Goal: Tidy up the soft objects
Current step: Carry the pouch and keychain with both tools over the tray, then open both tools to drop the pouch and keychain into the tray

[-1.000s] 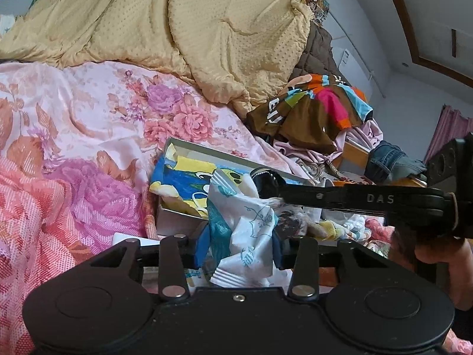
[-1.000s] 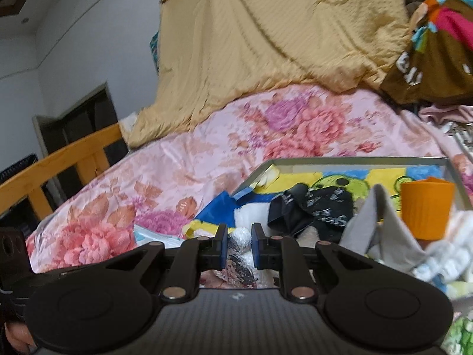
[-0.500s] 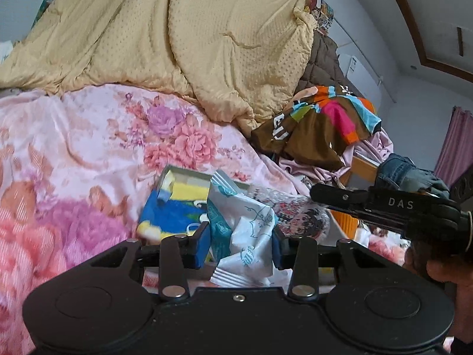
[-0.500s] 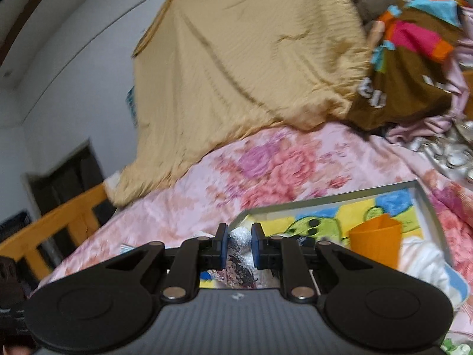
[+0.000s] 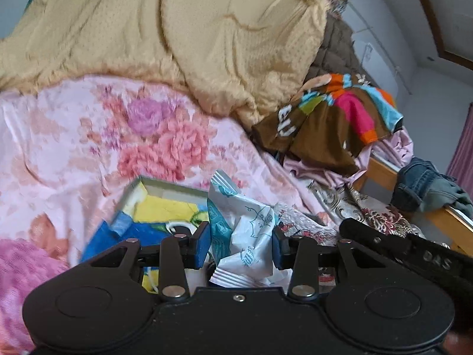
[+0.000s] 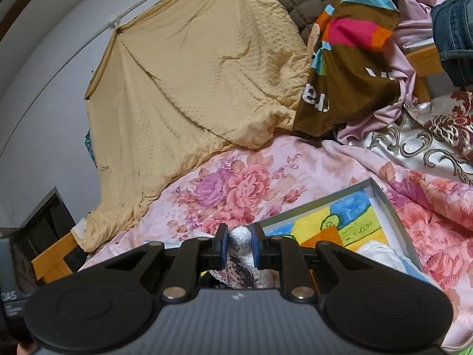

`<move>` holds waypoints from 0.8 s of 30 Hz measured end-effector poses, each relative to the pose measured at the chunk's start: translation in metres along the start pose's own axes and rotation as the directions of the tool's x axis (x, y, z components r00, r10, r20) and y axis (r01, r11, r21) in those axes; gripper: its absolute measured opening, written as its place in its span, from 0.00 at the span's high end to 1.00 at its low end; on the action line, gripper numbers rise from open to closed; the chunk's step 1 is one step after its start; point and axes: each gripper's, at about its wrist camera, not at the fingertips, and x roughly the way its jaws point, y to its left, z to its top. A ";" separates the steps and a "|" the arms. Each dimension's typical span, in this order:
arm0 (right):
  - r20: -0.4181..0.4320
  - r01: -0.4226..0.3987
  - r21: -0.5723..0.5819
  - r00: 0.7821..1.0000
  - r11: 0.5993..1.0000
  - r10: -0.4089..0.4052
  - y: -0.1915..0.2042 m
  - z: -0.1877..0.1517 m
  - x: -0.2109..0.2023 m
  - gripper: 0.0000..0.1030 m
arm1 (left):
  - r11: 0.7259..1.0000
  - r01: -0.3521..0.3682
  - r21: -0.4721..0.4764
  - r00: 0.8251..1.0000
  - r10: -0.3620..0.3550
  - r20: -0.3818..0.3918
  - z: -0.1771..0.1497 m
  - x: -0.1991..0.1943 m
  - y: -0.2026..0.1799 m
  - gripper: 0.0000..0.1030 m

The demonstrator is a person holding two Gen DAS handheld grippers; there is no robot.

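Observation:
My left gripper point(image 5: 241, 244) is shut on a crumpled white and teal packet point(image 5: 251, 230), held above the near corner of a grey tray point(image 5: 165, 184) with a cartoon picture on its floor. My right gripper point(image 6: 239, 236) is shut on a bunched white and dark patterned cloth point(image 6: 235, 270), which hangs between its blue pads. In the left wrist view that cloth point(image 5: 298, 224) shows to the right of the packet, beside the right gripper's black fingers point(image 5: 384, 242). The tray point(image 6: 393, 207) lies low and right in the right wrist view. In it are an orange cup point(image 6: 323, 235) and white cloth point(image 6: 380, 251), both partly hidden.
A pink floral bedspread point(image 5: 88, 136) covers the bed. A yellow quilt point(image 5: 183, 35) is heaped at the back, with a brown multi-coloured garment point(image 5: 331, 124) to its right. Jeans point(image 5: 419, 183) hang over the wooden bed frame point(image 5: 381, 174). A gold-patterned cloth point(image 6: 428, 145) lies beyond the tray.
Both grippers have lifted and drawn back from the tray with their loads. The tray has sunk in both views, and the right wrist view has tilted. The grips are unchanged.

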 end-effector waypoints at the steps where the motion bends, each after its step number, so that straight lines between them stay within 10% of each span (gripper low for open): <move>1: -0.007 0.002 0.009 1.000 1.000 -0.001 -0.002 -0.001 0.002 0.82 | 1.000 -0.009 -0.020 1.000 0.009 -0.018 0.000 0.006 0.001 0.58; 24: -0.061 0.075 0.049 0.995 0.996 -0.072 -0.012 -0.008 0.010 0.81 | 0.992 -0.106 -0.064 0.986 0.096 -0.136 -0.015 0.050 -0.003 0.57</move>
